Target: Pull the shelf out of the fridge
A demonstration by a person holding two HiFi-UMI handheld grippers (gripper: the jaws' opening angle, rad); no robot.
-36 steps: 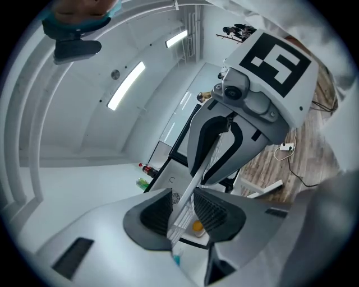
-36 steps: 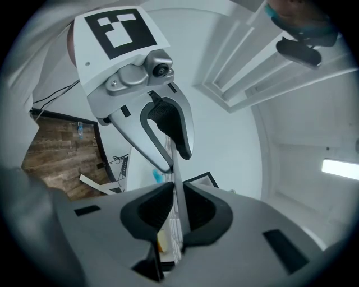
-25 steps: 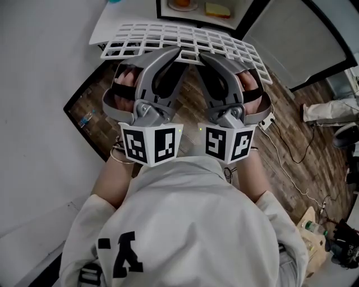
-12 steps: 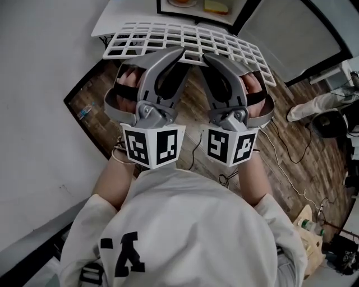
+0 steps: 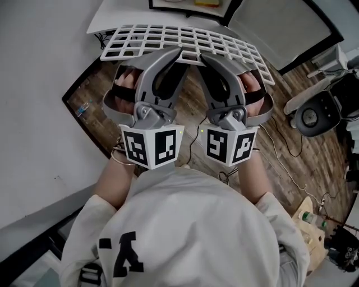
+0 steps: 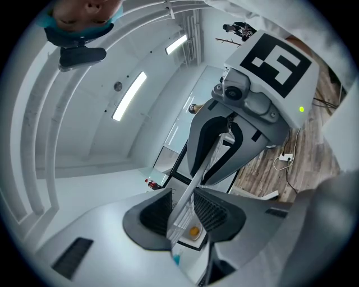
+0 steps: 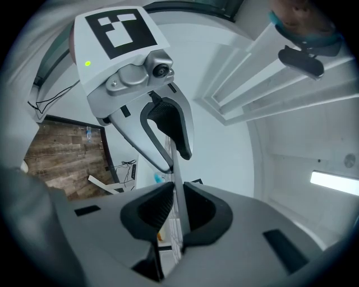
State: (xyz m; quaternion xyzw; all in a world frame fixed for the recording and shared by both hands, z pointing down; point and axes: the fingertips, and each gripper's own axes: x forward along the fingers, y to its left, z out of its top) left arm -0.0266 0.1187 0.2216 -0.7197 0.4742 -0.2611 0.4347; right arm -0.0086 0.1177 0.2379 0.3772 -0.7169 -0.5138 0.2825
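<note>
The white wire-grid shelf (image 5: pixel 185 39) hangs level over the wooden floor, just in front of the open fridge (image 5: pixel 190 4) at the top edge of the head view. My left gripper (image 5: pixel 178 54) is shut on its near edge, and my right gripper (image 5: pixel 203 56) is shut on the same edge right beside it. In the left gripper view the shelf (image 6: pixel 193 185) runs edge-on between the ribbed pads of the left gripper (image 6: pixel 182 210). The right gripper view shows the shelf (image 7: pixel 174 174) pinched edge-on in the right gripper (image 7: pixel 175 210).
A white fridge panel (image 5: pixel 112 17) lies at the top left and a dark-framed door (image 5: pixel 291 33) at the top right. A white cable (image 5: pixel 280 157) trails over the floor, a bottle (image 5: pixel 83 107) lies at left, and a round appliance (image 5: pixel 311 115) stands at right.
Both grips on the shelf are unchanged. The fridge opening has slid toward the top edge of the head view, and the round appliance has come into view at right.
</note>
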